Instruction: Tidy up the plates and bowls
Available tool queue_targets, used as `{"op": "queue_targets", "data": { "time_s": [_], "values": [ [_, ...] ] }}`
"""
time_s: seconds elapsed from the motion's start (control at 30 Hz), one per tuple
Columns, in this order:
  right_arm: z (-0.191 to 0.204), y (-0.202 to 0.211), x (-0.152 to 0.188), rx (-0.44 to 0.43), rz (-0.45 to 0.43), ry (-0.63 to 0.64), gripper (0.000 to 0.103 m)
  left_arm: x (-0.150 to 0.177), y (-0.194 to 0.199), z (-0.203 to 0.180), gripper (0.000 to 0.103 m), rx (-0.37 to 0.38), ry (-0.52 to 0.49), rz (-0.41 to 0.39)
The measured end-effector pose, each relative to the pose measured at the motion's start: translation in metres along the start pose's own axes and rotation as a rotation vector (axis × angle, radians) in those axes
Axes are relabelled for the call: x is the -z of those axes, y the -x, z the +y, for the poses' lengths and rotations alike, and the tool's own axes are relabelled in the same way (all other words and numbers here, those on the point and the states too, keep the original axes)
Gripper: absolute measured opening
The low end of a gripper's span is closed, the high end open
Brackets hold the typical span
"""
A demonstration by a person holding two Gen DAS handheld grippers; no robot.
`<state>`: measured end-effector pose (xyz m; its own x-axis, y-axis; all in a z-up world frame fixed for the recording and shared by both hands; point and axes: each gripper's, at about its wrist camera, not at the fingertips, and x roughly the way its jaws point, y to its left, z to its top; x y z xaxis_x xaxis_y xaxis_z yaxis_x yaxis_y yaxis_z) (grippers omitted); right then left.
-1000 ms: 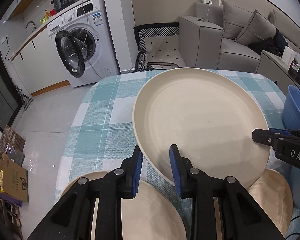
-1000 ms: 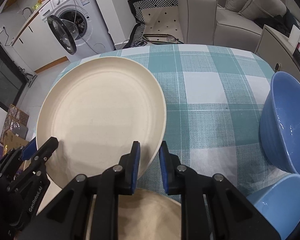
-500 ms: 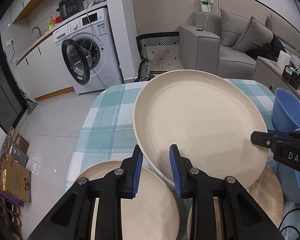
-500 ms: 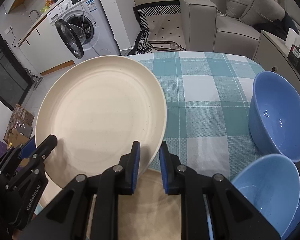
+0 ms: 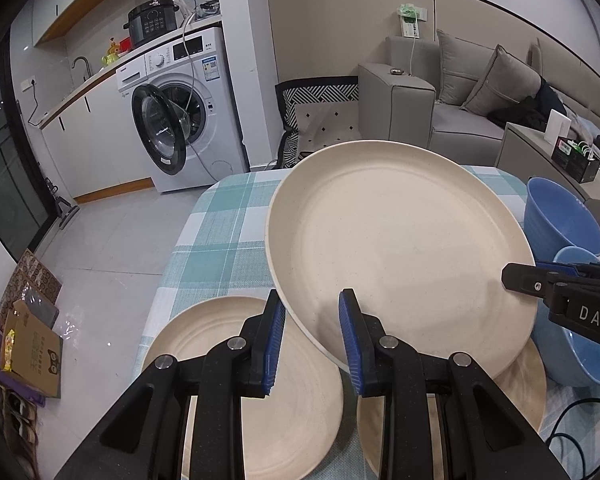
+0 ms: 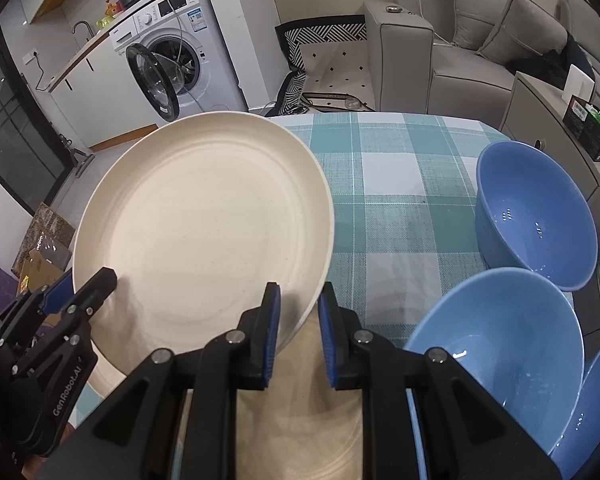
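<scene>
Left gripper (image 5: 312, 336) & right gripper (image 6: 298, 334) both clamp the cream plate (image 5: 400, 248) rim, lifted above the table (image 6: 392, 184).

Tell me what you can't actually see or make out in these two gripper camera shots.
- Left wrist view: the plate on the table at right, mostly hidden by the held plate and the left gripper.
- Right wrist view: the third bowl, cut off by the picture's edge.
- Right wrist view: the plate below, covered by the right gripper.
</scene>
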<state>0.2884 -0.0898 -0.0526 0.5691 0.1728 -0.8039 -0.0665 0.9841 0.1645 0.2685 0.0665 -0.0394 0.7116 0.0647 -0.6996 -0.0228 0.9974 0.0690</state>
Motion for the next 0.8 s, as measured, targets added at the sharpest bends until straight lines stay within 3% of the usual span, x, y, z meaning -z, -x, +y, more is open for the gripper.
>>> {"op": "queue_targets", "data": {
  "time_s": [0.8],
  "values": [
    [-0.005, 0.054, 0.043, -0.011, -0.057, 0.023, 0.019, 0.037, 0.062, -0.022, 0.028, -0.005, -0.001, -0.056]
  ]
}}
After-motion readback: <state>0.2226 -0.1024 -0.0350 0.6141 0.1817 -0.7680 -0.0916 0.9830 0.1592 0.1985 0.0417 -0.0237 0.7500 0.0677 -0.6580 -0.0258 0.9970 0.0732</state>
